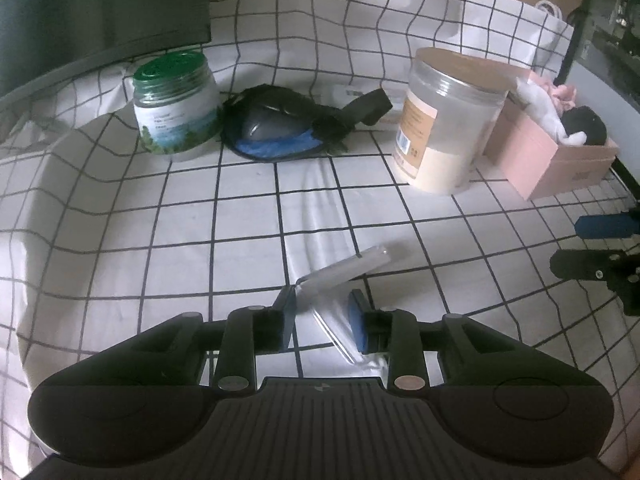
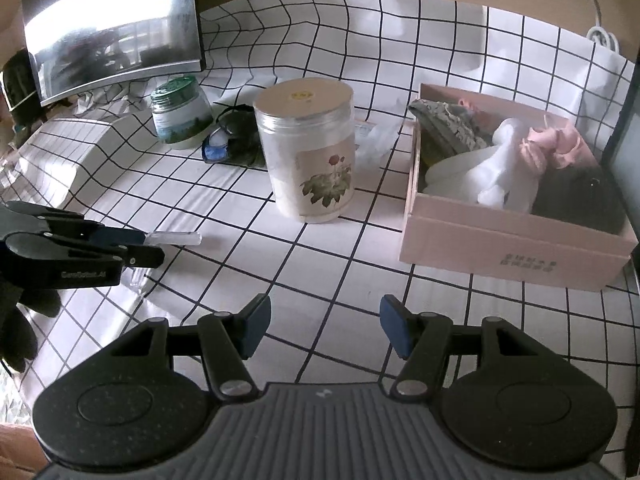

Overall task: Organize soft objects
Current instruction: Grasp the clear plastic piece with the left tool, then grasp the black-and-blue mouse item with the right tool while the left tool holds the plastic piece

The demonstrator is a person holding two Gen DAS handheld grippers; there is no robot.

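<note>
1. Left wrist view: we see our left hand-held gripper (image 1: 322, 312) low over the desk (image 1: 120, 216), which is covered with a white cloth ruled in black squares.
2. A clear plastic packet (image 1: 344, 276) lies between its blue pads; the left pad touches the packet's edge, but we cannot tell whether the right pad presses on it, so the grip is uncertain. The jaws stand partly spread.
3. Further back stand a green-lidded jar (image 1: 174, 104) on the left and a tall translucent jar (image 1: 448, 120) holding pale powder on the right, with a dark pouch with a blue edge (image 1: 276, 124) lying between them.
4. At the right edge of this view a pink box (image 1: 548, 160) sits just beside the tall jar, with a white soft toy (image 1: 548, 114) draped over its rim.
5. Right wrist view: our right hand-held gripper (image 2: 325, 326) hangs with its jaws spread and nothing between the pads, only the checked cloth below.
6. The pink box lies ahead and to the right, and it holds the soft things: the white soft toy, a pink fabric piece (image 2: 556, 148), a dark soft item (image 2: 576, 196) and a patterned grey-green cloth (image 2: 452, 124).
7. The left hand-held gripper shows at the left edge of this view, with the clear packet poking out past its tips, well apart from the box.
</note>
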